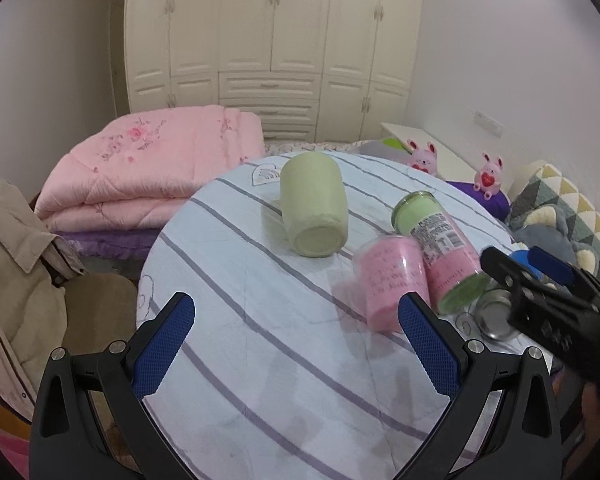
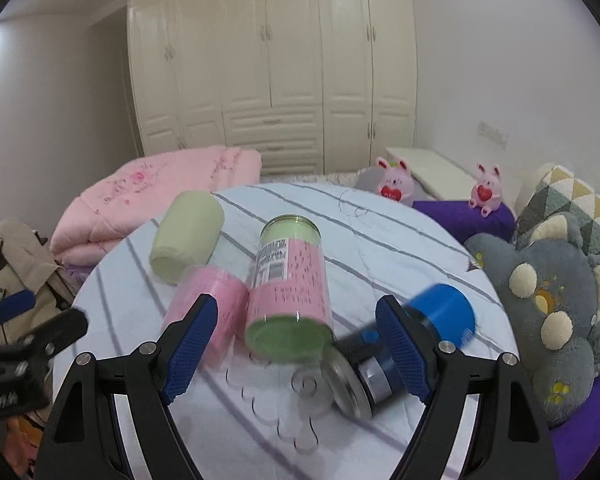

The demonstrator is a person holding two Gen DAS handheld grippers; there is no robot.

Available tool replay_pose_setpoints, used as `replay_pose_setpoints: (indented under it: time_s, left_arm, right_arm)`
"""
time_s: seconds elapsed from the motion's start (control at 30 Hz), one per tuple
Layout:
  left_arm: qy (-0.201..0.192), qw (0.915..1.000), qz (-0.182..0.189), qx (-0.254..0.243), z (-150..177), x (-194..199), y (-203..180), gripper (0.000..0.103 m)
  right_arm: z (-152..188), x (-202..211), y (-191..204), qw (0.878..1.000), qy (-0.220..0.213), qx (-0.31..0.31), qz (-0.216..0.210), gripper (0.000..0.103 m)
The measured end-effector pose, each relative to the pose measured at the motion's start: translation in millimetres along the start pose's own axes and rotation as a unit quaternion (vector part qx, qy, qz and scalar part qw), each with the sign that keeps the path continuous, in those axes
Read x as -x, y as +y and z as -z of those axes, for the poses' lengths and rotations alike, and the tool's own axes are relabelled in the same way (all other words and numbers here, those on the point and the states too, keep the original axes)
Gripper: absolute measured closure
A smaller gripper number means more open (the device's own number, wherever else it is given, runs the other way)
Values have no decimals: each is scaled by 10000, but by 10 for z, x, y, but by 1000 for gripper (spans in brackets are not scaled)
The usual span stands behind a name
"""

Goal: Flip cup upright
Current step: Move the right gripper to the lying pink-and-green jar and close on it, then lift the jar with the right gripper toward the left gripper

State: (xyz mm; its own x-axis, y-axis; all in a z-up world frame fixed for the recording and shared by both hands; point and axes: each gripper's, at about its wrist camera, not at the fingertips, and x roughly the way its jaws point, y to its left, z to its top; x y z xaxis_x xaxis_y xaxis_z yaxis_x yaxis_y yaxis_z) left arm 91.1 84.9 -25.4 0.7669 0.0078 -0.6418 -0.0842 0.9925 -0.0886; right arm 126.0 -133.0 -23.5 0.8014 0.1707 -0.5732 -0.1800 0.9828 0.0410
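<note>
Several cups lie on their sides on the striped surface (image 2: 380, 232), none upright yet. Your right hand-held gripper (image 2: 296, 340) hangs with its jaws spread and empty, framing the pink-and-green cup (image 2: 288, 280), which touches the pink cup (image 2: 212, 304). Close across its body, well clear of the blue-lidded cup (image 2: 384, 360), then swing its base down. Your left hand-held gripper (image 1: 296, 344) waits, spread and empty, facing the pale green cup (image 1: 314, 208).

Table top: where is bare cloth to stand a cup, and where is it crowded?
Bare striped cloth lies between the left gripper and the green cup, and beyond the cups. Crowded: pink cup, labelled jar and blue-capped flask cluster together.
</note>
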Motion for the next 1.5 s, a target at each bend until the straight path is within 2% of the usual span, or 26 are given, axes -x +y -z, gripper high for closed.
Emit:
replay_pose_setpoints:
  time_s: [0.33,0.53,0.73,0.8,0.83,1.1,1.5]
  left_arm:
    - [232,9997,24,-63,-168,-318,65,0]
    - [351,9994,68,-7,-246,-455,145,0]
    - [405,9991,118,19,-286,-535,189,0]
    - [416,9990,137,15,-289,-543,201,0]
    - [417,9990,140,17,-292,-543,206,0]
    - [396,9991,179,-5,-281,-461,235,0]
    - [273,9990,341,-12,-202,-105,283,0]
  right_arm:
    - [-292,-635,32,9929,1152,-295,29,20]
    - [-350,-999,6,9816,1853,-436,135,20]
    - [-351,-1208,2,9717,2299,-526,118,21]
    - [-348,-1241,-9,9703,2348,-567,125,22]
    - [-342,-1249,-4,9700,2366,-549,94,32]
    - [-405,-1204,9,9701,2346,-621,10,32]
    - [-640,-655,-4,9818,1764,-697,-121,32]
